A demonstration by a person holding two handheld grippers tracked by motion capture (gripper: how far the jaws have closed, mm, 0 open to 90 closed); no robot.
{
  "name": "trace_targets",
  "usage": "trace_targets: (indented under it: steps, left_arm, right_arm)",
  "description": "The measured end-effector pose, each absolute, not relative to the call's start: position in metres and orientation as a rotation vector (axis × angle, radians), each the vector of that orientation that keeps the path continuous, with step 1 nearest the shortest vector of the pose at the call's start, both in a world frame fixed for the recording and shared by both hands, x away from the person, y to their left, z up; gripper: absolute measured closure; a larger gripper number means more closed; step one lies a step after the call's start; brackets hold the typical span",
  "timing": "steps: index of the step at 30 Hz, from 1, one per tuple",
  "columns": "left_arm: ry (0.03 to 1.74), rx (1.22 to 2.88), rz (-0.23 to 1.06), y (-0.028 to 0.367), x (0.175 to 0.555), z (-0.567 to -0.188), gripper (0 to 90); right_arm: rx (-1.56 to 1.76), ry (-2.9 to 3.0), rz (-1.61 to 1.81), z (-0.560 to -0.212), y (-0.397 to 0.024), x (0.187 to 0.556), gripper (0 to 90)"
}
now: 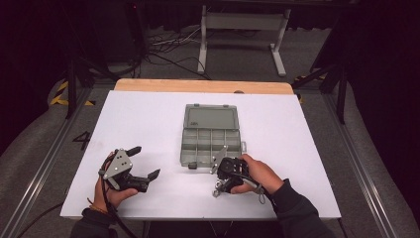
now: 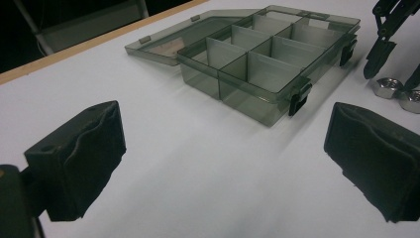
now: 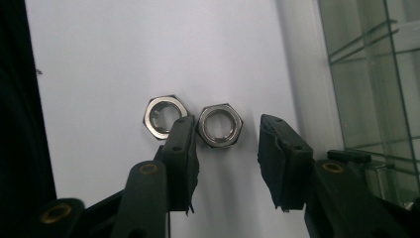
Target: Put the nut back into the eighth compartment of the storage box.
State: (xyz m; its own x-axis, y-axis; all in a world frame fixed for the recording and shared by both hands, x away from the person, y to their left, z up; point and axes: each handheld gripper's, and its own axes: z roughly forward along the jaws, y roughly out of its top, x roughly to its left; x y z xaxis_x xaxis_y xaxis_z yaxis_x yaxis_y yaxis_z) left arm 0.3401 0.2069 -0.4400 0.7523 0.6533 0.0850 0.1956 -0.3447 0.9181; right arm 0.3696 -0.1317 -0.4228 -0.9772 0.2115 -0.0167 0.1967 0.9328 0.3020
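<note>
Lying flat and side by side on the white table (image 1: 148,119), two steel hex nuts sit just in front of the organiser box's latched edge; the right tool (image 3: 225,148) points down with its jaws part-open around the nearer nut (image 3: 220,126), not pressing it, while the other nut (image 3: 165,117) lies just outside one jaw. One smoky organiser box (image 1: 210,141) rests open mid-table, lid flat. One left tool (image 1: 143,166) rests wide and holds nothing; grey floor, cables and a white frame lie beyond.
</note>
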Motion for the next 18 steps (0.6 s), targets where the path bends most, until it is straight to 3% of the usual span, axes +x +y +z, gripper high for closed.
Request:
trace_targets:
  steps: [12, 18]
  left_arm:
    - [0.651, 1.907, 0.546, 0.2070, 0.3403, -0.4403, 3.0]
    - [0.651, 1.901, 0.550, 0.2069, 0.3399, -0.4402, 3.1]
  right_arm:
    - [0.316, 3.037, 0.483, -0.4252, -0.1290, 0.3699, 70.2]
    - [0.316, 3.030, 0.485, -0.4248, -0.1298, 0.3697, 70.2]
